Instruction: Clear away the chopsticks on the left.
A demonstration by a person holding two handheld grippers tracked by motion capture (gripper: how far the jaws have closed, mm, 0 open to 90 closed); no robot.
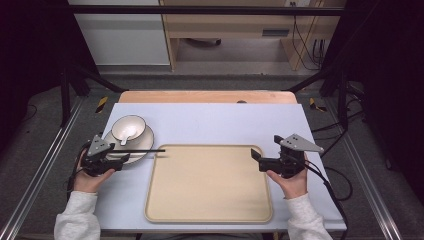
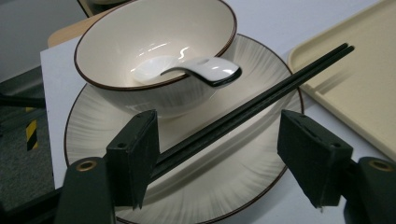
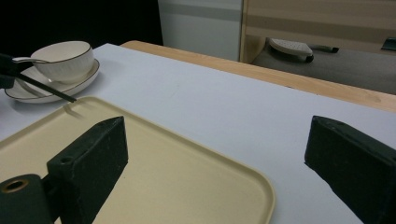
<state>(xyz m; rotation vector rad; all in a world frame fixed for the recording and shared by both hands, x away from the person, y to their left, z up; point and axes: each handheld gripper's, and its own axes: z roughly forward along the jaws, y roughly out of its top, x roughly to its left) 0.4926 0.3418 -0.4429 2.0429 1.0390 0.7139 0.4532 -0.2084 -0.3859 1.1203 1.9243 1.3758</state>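
Observation:
A cream bowl [image 1: 128,128] with a dark rim stands on a wide white plate [image 1: 144,143] at the left of the table. A white spoon [image 2: 196,67] rests in the bowl, its handle over the rim. A pair of black chopsticks [image 1: 147,150] lies across the plate, tips reaching over the corner of the beige tray [image 1: 210,185]. My left gripper [image 1: 122,159] stands open over the plate's near side, and the chopsticks [image 2: 261,98] run between its jaws, close against the left one. My right gripper [image 1: 265,147] is open beside the tray's right edge with nothing in it.
A pale blue mat [image 1: 210,120] covers the table, with bare wood [image 1: 210,96] along the far edge. The tray's inside [image 3: 163,177] holds nothing. Beyond the table are a grey floor and wooden furniture [image 1: 225,30].

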